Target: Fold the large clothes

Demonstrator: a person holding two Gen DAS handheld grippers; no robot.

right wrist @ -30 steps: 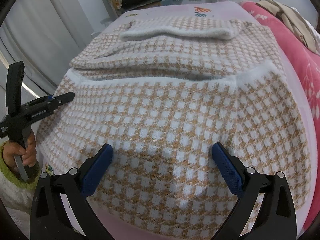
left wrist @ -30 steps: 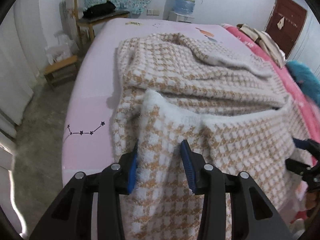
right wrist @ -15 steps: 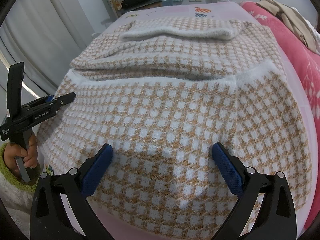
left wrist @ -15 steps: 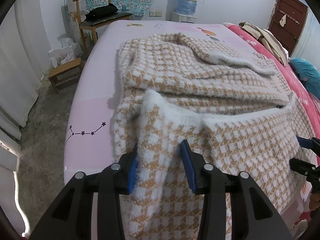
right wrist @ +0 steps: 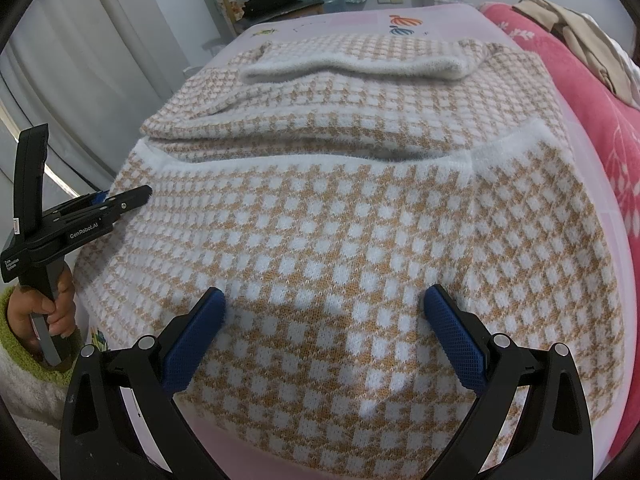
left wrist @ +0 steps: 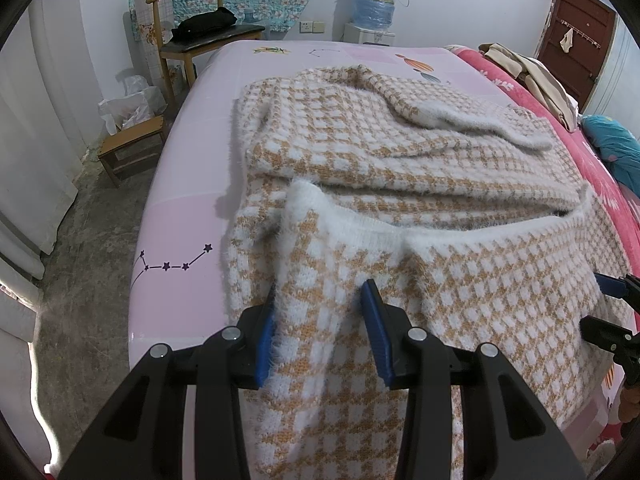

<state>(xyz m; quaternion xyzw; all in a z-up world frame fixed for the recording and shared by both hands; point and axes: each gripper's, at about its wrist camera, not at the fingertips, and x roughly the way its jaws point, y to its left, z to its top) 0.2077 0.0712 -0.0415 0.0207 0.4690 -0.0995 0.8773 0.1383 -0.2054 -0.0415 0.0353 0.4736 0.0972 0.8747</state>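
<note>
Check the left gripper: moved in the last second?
No. In the right wrist view the left gripper sits at the same spot against the sweater's white hem, beside the curtain.

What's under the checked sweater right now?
The sweater lies on a pink bed sheet, which shows bare along its left and far edges. The near half is folded over its own upper half. Whatever lies between the layers is covered.
</note>
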